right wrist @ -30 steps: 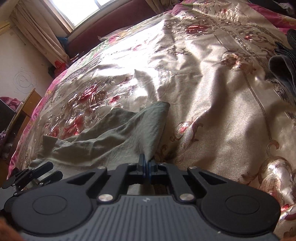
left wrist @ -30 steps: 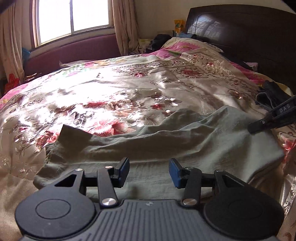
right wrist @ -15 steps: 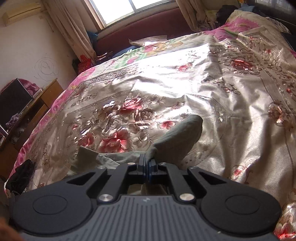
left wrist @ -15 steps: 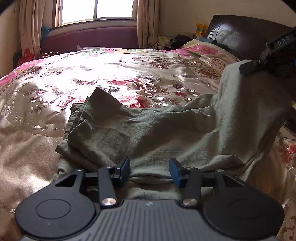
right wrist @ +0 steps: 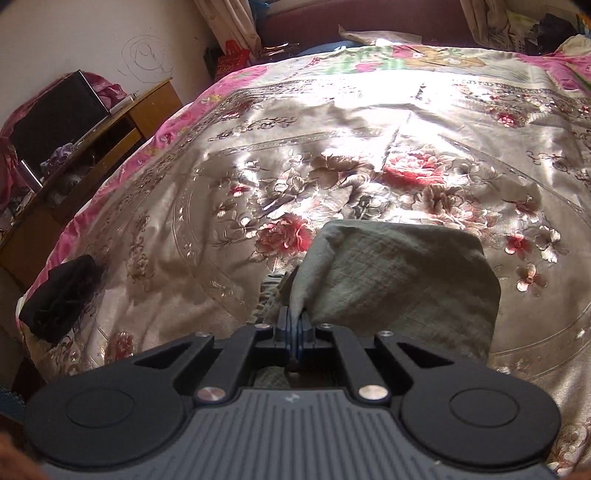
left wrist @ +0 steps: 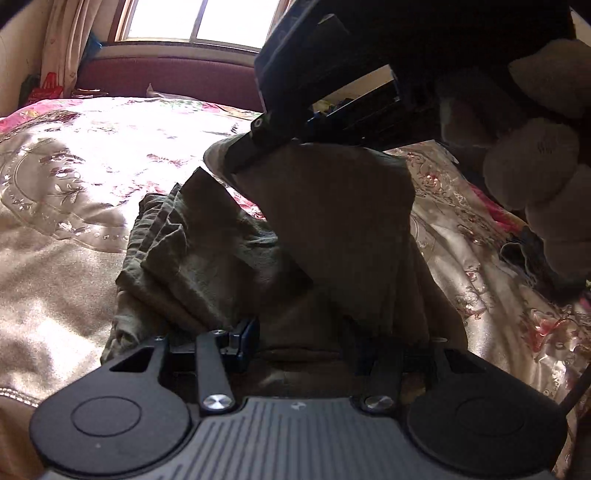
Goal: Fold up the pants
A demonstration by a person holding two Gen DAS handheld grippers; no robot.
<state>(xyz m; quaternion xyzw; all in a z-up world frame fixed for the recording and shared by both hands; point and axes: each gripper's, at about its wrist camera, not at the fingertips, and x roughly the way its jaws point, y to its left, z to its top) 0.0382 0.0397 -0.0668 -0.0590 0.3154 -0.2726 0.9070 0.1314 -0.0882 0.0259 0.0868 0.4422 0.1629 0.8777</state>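
At the bottom of the left wrist view, the left gripper (left wrist: 303, 339) stands half open over the olive-green pants (left wrist: 207, 266), pinching nothing. Above centre, the right gripper (right wrist: 294, 325) is clamped tight on a lifted pant end (right wrist: 399, 273), with the flowered bedspread (right wrist: 332, 129) and window (left wrist: 195, 18) beyond.

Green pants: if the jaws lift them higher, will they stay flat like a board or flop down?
Probably flop. The green pants already droop in soft folds from the right gripper, whose jaws pinch one edge. They look light, since that small pinch holds up the raised part. On the shiny floral bedspread the rest may slide along.
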